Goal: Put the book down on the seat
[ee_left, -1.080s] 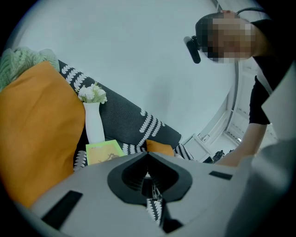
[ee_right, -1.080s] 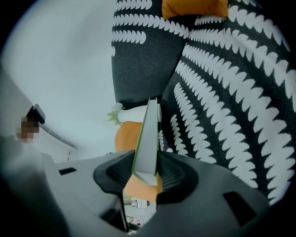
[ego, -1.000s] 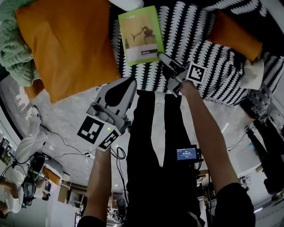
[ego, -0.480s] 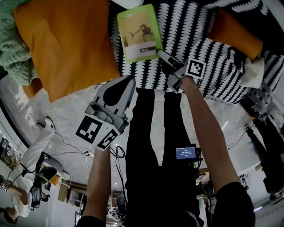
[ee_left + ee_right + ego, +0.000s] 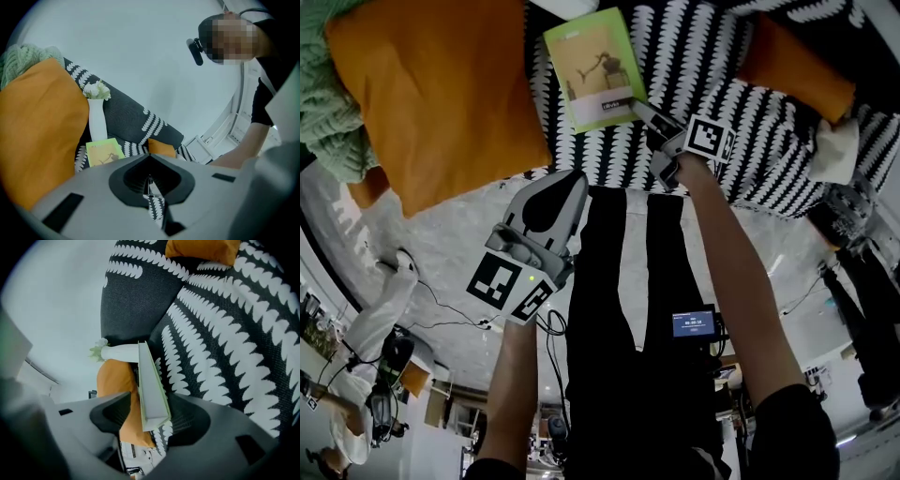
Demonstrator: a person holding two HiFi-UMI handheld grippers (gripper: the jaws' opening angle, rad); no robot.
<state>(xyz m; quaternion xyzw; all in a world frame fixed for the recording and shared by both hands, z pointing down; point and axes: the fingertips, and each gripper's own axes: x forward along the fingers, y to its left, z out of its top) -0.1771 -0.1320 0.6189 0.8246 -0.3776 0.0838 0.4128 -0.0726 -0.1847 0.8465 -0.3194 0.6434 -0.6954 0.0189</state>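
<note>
In the head view, one green book (image 5: 595, 67) lies face-up over the black-and-white patterned seat (image 5: 741, 84), between two orange cushions: a large one (image 5: 441, 94) at the left and a smaller one (image 5: 792, 66) at the right. A single green knitted throw (image 5: 319, 103) sits at the large cushion's far side. The right gripper (image 5: 649, 117) reaches the book's near corner, while the left gripper (image 5: 562, 187) hangs well apart from the book, above the floor in front of the person's two black-trousered legs (image 5: 628, 309). In the left gripper view, the left gripper (image 5: 149, 182) has its two jaws drawn together with only a thin slit and nothing between them; beyond it stand the one book (image 5: 104, 151), one white vase (image 5: 97, 119) just beside the book, and both orange cushions (image 5: 37, 136) (image 5: 161, 146). In the right gripper view, the right gripper (image 5: 148, 414) has its jaws opening, with the book (image 5: 149, 380) edge-on between them and a clear gap showing at one pad; the seat (image 5: 225, 348), the vase (image 5: 119, 352) and two orange cushions (image 5: 201, 247) (image 5: 117, 380) lie behind.
</note>
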